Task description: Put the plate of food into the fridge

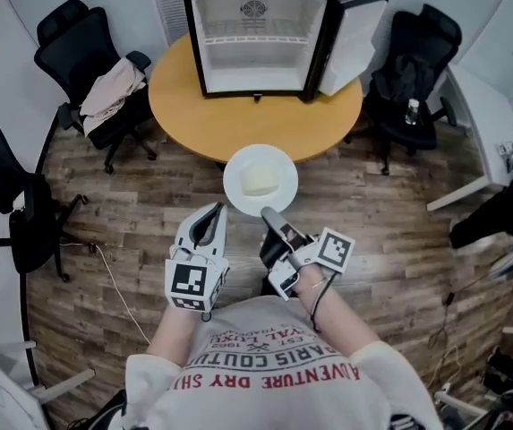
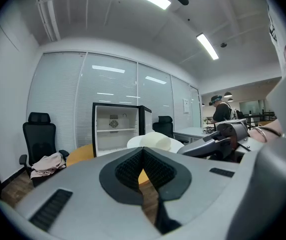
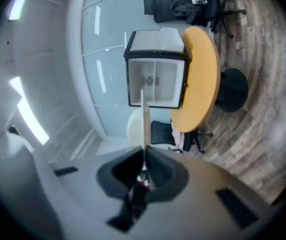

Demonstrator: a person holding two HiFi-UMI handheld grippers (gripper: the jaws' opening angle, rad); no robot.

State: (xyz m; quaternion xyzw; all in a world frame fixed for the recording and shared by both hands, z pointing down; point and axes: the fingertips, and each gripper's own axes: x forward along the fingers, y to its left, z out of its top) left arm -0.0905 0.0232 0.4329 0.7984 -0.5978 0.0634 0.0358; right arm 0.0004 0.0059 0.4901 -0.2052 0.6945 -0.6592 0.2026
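round table point(image 1: 184, 115), black chairs point(image 1: 72, 38)

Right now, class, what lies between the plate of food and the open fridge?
Only a bare stretch of the round table, its orange top. The head view shows it, with the plate pinched in the right gripper.

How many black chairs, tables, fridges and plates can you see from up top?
Black chairs: 3
Round table: 1
Fridge: 1
Plate: 1
Total: 6
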